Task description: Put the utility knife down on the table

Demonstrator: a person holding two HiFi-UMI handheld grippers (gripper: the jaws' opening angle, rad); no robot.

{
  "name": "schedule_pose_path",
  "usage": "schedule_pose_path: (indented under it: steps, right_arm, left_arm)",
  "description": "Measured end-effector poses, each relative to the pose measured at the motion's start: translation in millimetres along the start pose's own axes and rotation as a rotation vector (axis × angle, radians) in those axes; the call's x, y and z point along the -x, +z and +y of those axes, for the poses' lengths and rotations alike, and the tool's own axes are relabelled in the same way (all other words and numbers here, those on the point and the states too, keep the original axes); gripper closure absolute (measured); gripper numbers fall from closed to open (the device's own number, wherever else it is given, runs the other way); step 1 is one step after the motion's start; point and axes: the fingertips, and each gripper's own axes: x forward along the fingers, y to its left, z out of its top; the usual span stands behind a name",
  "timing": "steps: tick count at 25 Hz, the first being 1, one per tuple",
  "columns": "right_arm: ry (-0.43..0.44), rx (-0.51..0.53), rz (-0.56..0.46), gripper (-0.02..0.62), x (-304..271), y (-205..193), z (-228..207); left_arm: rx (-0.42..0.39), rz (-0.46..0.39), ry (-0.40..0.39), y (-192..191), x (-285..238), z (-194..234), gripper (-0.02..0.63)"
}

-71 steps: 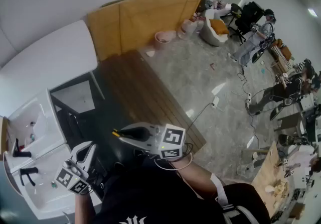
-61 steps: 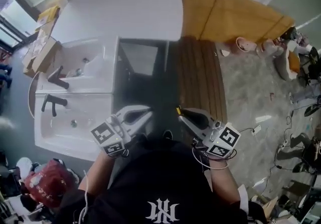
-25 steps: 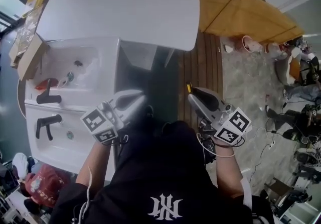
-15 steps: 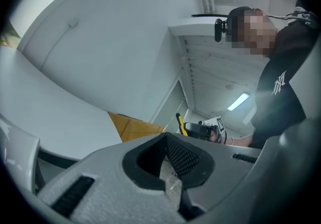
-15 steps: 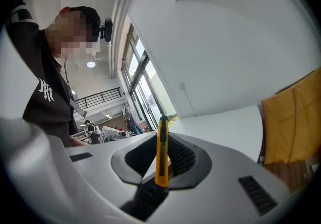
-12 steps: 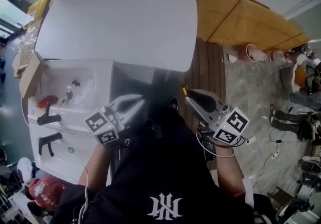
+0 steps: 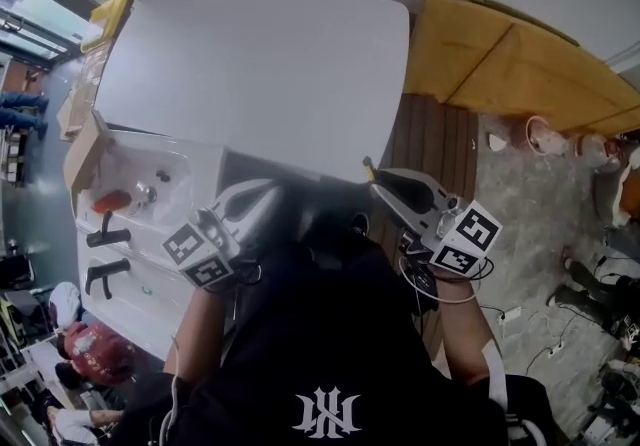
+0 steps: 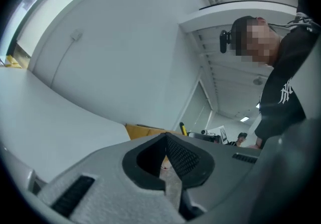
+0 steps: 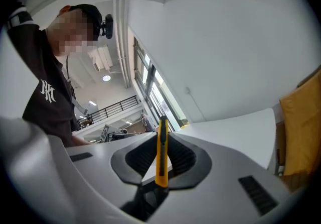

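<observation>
A yellow utility knife (image 9: 161,150) stands upright between the jaws of my right gripper (image 9: 161,135), which is shut on it. In the head view only the knife's yellow tip (image 7: 368,172) sticks out of the right gripper (image 7: 378,184), just off the near edge of the big white table (image 7: 260,74). My left gripper (image 7: 268,196) hangs level with it on the left, also short of the table edge. Seen in its own view, the left gripper (image 8: 166,137) is shut with nothing between its jaws. The table top (image 9: 235,122) is bare.
White sink units with black taps (image 7: 105,234) stand at the left, a cardboard box (image 7: 85,149) beyond them. Yellow-brown boards (image 7: 520,64) lie at the right, with dark wooden decking (image 7: 430,139) and pink pots (image 7: 545,134) on the floor.
The head view has swung from the floor to the white table, which now lies closer and more central. Both grippers stay in front of the body, the knife still in the right one.
</observation>
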Motion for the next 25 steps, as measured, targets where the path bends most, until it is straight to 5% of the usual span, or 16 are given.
schedule_pose_path:
  steps: [9,17,20,25]
  right_arm:
    - [0.017,-0.045,-0.014,0.541,-31,8,-52]
    - [-0.059,0.022,0.067,0.541,-87,26,-81]
    - [-0.112,0.085,0.091,0.541,-119,49,-94]
    - [-0.200,0.094,0.081,0.541,-148,85,-121]
  left_arm:
    - [-0.012,0.077,0.051,8,-27,40,0.601]
    - [0.021,-0.003,-0.099,34,-57,93,0.601]
    - [0.031,0.010,-0.209,38,-66,112,0.601]
    - [0.082,0.055,-0.265,32,-86,148,0.601]
